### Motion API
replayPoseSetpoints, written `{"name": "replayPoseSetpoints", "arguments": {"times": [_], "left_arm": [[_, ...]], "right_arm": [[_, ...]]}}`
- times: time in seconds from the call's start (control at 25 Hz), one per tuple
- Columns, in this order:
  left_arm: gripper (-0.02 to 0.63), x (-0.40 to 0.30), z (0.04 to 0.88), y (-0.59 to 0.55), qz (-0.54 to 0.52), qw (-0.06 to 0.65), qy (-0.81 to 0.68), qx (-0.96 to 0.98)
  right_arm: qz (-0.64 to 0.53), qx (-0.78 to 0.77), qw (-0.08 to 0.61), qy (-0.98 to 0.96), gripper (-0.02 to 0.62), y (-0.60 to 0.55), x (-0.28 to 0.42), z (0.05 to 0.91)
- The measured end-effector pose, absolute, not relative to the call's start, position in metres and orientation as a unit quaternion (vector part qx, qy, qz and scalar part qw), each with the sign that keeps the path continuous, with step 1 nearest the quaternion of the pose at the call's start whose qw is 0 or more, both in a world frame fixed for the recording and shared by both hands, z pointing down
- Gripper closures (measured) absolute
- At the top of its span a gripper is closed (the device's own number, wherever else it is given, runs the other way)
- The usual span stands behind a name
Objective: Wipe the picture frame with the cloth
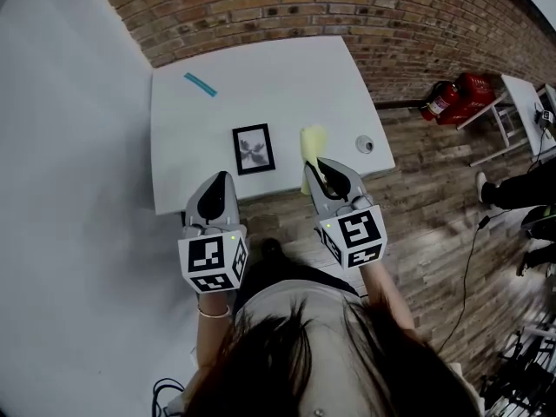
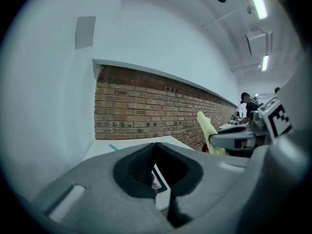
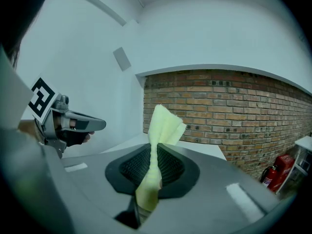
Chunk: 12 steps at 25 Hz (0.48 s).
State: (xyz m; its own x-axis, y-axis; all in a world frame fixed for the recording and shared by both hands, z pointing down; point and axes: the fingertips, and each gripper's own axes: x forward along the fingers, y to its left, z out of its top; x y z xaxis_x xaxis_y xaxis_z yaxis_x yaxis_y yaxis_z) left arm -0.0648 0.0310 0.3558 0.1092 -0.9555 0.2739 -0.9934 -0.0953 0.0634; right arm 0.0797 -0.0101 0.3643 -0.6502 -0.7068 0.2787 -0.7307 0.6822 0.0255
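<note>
A black picture frame [image 1: 254, 148] with a grey print lies flat on the white table [image 1: 261, 76], near its front edge. My left gripper [image 1: 224, 179] hovers just short of that edge, left of the frame, shut and empty. In the left gripper view the frame's corner [image 2: 161, 180] shows past the closed jaws of my left gripper [image 2: 155, 147]. My right gripper [image 1: 313, 165] is shut on a pale yellow cloth [image 1: 314, 142], which sticks out over the table right of the frame. The right gripper view shows the cloth [image 3: 164, 125] pinched upright between the pads of my right gripper [image 3: 152, 152].
A blue strip [image 1: 200, 84] lies at the table's far left. A small round fitting [image 1: 365, 144] sits near its right edge. A brick wall [image 1: 347, 7] stands behind the table. Red fire extinguishers [image 1: 452, 98] lie on the wood floor at the right, by another table [image 1: 528, 94].
</note>
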Motion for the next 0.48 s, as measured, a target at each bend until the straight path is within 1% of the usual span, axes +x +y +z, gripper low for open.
{"name": "replayPoseSetpoints", "arguments": {"times": [0.48], "left_arm": [[0.606, -0.094, 0.379, 0.011, 0.111, 0.155, -0.606, 0.772]], "right_arm": [[0.050, 0.404, 0.152, -0.900, 0.552, -0.024, 0.034, 0.370]]}}
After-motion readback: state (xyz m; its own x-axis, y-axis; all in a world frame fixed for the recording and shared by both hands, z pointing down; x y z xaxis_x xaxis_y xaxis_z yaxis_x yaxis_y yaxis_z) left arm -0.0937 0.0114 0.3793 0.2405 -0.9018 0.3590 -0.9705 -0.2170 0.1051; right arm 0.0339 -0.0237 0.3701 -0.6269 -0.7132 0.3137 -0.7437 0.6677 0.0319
